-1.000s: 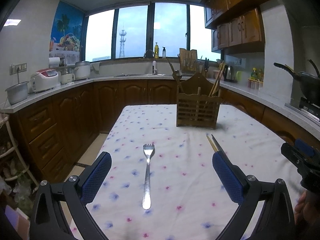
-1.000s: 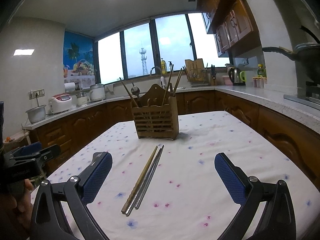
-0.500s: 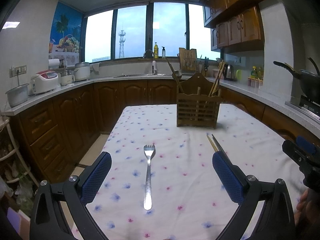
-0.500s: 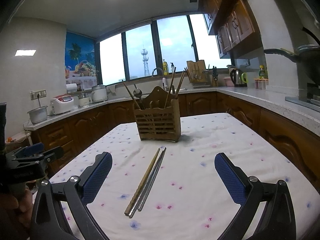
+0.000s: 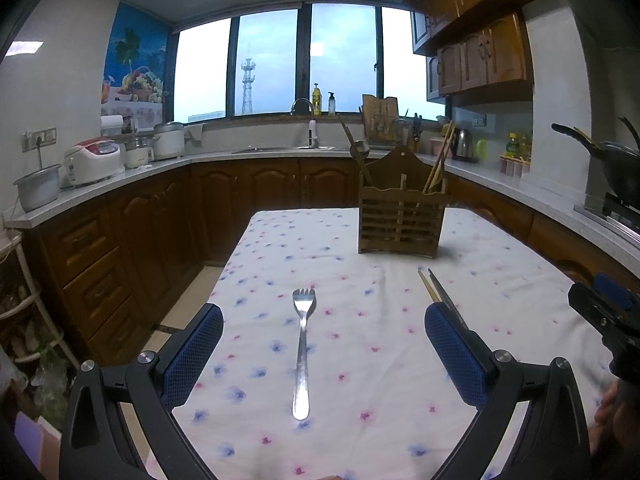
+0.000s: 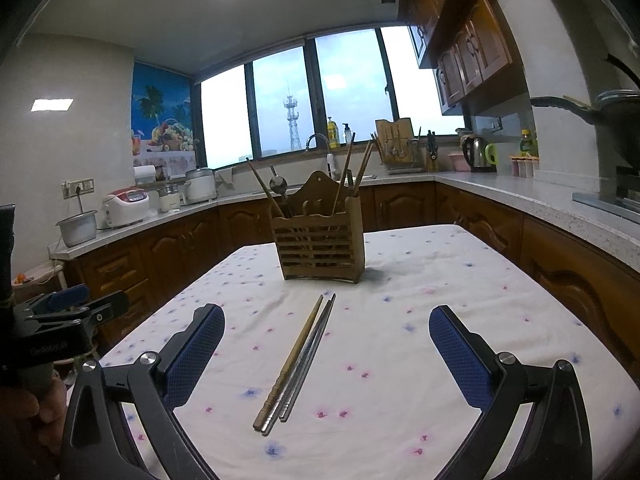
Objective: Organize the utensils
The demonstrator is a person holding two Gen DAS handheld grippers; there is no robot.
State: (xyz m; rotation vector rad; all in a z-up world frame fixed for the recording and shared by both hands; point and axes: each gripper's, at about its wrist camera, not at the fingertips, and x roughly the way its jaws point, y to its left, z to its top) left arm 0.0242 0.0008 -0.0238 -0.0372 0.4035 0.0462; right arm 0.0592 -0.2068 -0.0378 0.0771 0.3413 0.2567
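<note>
From the left wrist, the left gripper hung with jaws spread wide over the fork, which lay flat on the tablecloth — tines toward the wooden holder. From the right wrist, the right gripper was equally wide open above the chopsticks, lying just short of the holder.

Faint lettering on the left hand-held gripper body is too blurred to read.
</note>
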